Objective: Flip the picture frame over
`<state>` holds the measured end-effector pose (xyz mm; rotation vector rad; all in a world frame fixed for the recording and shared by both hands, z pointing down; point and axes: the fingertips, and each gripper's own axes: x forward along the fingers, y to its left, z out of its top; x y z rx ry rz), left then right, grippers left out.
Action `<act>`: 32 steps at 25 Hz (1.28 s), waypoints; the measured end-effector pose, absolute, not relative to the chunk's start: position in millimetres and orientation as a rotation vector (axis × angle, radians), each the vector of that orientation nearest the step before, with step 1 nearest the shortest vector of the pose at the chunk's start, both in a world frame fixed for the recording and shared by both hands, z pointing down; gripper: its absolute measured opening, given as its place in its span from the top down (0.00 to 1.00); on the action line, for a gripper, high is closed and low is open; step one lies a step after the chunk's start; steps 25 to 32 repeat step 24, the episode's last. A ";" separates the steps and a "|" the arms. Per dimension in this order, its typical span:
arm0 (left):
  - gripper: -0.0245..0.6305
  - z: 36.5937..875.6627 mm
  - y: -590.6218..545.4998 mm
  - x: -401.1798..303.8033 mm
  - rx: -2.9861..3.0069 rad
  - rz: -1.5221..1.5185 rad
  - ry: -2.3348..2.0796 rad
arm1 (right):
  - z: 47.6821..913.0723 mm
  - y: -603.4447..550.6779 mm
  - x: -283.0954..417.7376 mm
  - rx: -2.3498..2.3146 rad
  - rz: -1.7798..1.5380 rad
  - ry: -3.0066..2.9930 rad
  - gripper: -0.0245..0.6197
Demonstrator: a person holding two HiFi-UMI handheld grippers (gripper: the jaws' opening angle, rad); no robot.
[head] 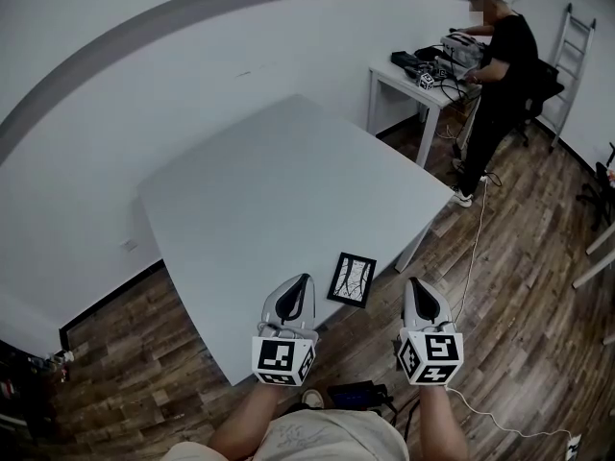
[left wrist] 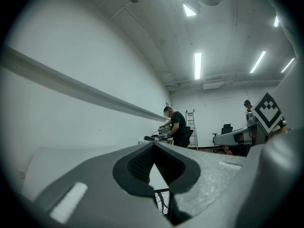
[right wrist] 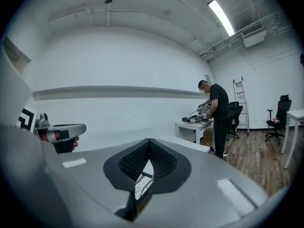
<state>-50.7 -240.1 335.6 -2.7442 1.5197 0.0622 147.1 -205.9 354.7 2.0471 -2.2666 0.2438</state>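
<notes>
The picture frame (head: pixel 352 279) lies flat near the front edge of the white table (head: pixel 279 190). It is small, with a black border and a white picture of thin branching lines facing up. My left gripper (head: pixel 306 279) hovers just left of it, shut and empty. My right gripper (head: pixel 415 282) is just right of it, past the table's edge, also shut and empty. In the left gripper view the jaw tips of the left gripper (left wrist: pixel 154 144) meet, and a sliver of the frame (left wrist: pixel 163 202) shows below them. The right gripper view shows the same frame (right wrist: pixel 141 187) under the closed right gripper (right wrist: pixel 149 140).
A person in black (head: pixel 498 60) stands at a small white desk (head: pixel 413 84) with equipment at the back right. A ladder (head: pixel 573 54) leans on the wall. Wooden floor (head: pixel 509 296) surrounds the table. A cable (head: pixel 471 257) trails across the floor.
</notes>
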 end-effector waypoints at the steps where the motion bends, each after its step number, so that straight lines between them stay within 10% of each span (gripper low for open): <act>1: 0.96 335.6 -239.6 -50.5 -2.744 0.061 1.520 | 355.3 -205.8 146.9 2.044 0.244 -2.265 0.93; 32: 0.96 344.4 -239.8 -60.6 -2.747 0.046 1.552 | 361.9 -206.1 144.7 2.046 0.256 -2.240 0.93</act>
